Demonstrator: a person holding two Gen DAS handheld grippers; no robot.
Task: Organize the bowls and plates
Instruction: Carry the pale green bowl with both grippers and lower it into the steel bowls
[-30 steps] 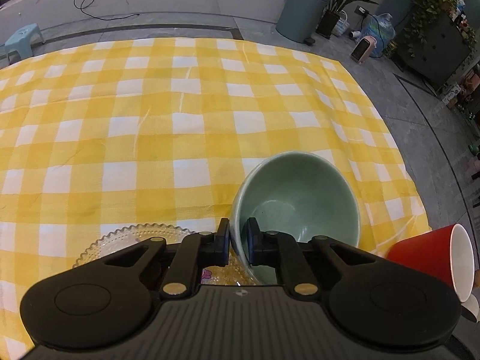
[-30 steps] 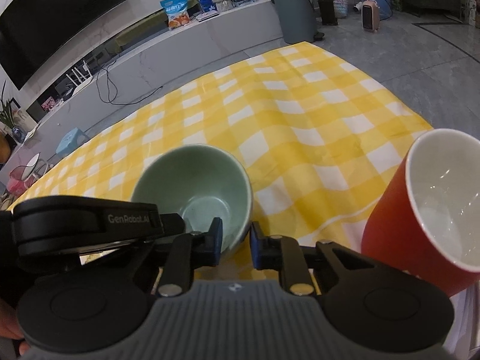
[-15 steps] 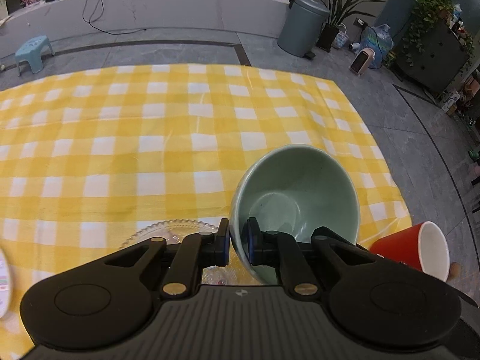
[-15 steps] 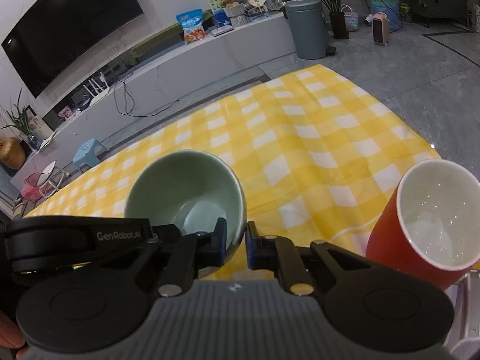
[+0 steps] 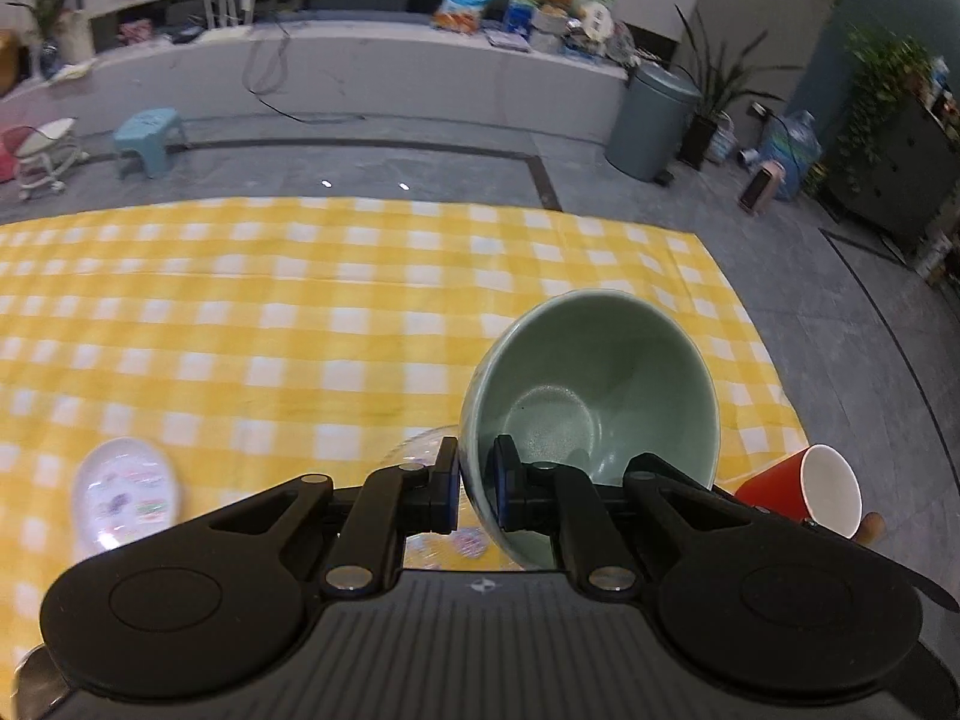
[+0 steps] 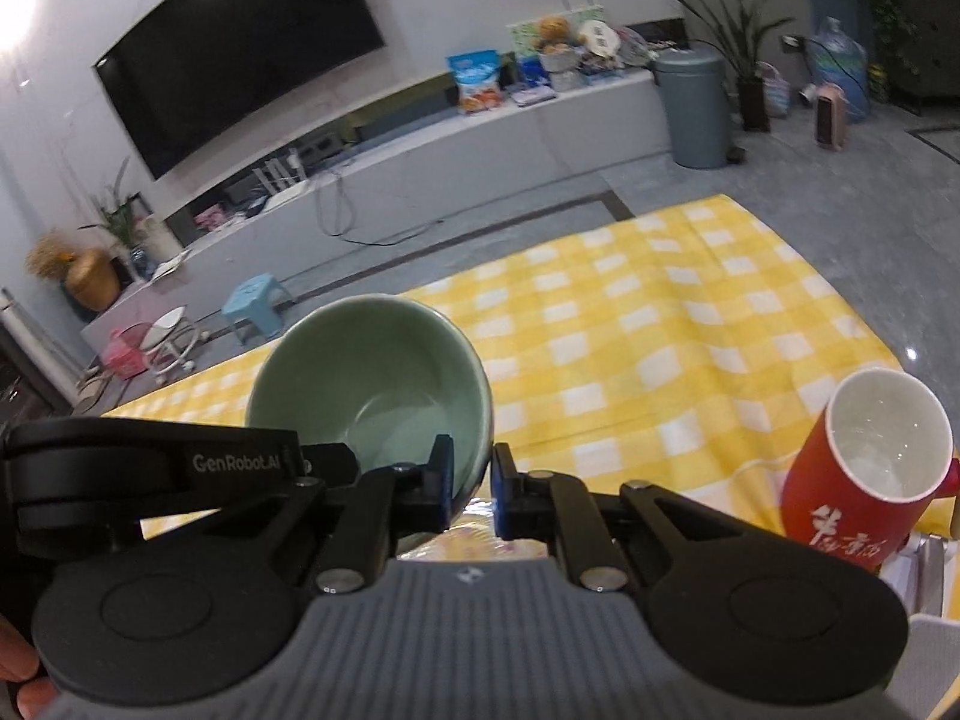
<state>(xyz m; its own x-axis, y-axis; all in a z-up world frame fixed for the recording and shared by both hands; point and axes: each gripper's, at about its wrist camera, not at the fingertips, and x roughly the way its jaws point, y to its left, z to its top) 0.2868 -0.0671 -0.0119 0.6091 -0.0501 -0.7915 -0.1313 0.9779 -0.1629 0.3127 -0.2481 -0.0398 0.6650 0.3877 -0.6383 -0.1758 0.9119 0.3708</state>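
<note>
A pale green bowl (image 5: 594, 384) hangs tilted in the air above the yellow checked tablecloth (image 5: 270, 330). My left gripper (image 5: 477, 483) is shut on its near rim, one pad inside and one outside. In the right wrist view the same bowl (image 6: 372, 378) sits left of centre, and my right gripper (image 6: 473, 483) is shut on its right rim. The left gripper's black housing (image 6: 150, 462) reaches in from the left. A clear glass plate (image 5: 420, 441) lies on the cloth under the bowl, mostly hidden. A small white printed plate (image 5: 123, 492) lies at the near left.
A red cup (image 6: 864, 468) with a white inside leans tilted at the near right, over the table's edge; it also shows as the red cup (image 5: 804, 492) in the left wrist view. Beyond the table are grey floor, a blue stool (image 5: 147, 132) and a grey bin (image 5: 651, 120).
Both grippers have risen with the green bowl, so the cloth and red cup look smaller and farther below. The right jaws narrowed onto the rim. The printed plate came into the left view.
</note>
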